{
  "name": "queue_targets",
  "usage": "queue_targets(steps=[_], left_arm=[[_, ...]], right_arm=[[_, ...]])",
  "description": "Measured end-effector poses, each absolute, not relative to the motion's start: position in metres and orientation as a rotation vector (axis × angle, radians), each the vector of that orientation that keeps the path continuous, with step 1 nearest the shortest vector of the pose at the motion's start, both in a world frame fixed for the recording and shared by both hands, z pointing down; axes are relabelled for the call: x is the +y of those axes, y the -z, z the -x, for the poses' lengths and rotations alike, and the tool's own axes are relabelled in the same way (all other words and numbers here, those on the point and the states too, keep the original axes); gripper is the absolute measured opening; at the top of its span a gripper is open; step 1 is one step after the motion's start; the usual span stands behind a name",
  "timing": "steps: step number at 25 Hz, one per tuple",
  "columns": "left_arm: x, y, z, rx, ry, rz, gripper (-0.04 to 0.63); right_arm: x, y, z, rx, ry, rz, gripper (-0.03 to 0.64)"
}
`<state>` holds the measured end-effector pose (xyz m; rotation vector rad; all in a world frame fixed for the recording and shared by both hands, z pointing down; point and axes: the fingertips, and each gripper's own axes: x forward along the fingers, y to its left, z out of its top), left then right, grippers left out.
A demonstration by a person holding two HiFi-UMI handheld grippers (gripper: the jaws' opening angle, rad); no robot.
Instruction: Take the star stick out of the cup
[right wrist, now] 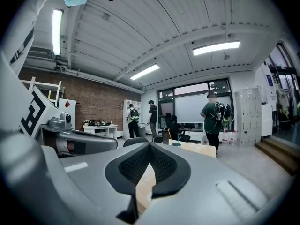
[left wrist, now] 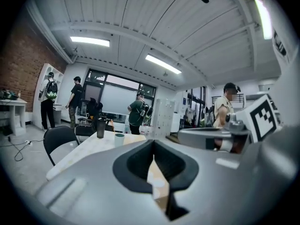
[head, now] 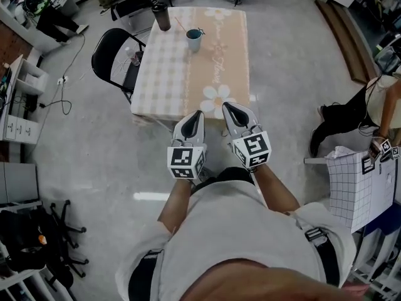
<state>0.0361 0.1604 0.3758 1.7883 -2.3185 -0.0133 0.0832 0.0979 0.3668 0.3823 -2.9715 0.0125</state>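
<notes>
A teal cup (head: 194, 40) stands at the far end of the beige cloth-covered table (head: 188, 80), with the thin star stick (head: 181, 25) leaning out of it toward the back left. Both grippers are held side by side in front of the table's near edge, well short of the cup. My left gripper (head: 197, 114) and my right gripper (head: 227, 106) are shut with nothing between their jaws. The left gripper view shows the cup (left wrist: 119, 139) small and far beyond the left gripper (left wrist: 153, 144). In the right gripper view the cup (right wrist: 176, 144) is just visible past the right gripper (right wrist: 150, 146).
A dark tumbler (head: 161, 16) stands left of the cup. A black folding chair (head: 116, 55) is at the table's left side. A seated person (head: 376, 105) and a gridded board (head: 357, 190) are at the right. Several people stand far back near the windows.
</notes>
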Motion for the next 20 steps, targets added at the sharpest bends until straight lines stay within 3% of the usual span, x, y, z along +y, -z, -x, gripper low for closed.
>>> queue_targets(steps=[20], left_arm=[[0.026, -0.417, 0.147, -2.27, -0.062, -1.691, 0.003]], right_arm=[[-0.048, -0.411, 0.094, -2.892, -0.099, -0.349, 0.0]])
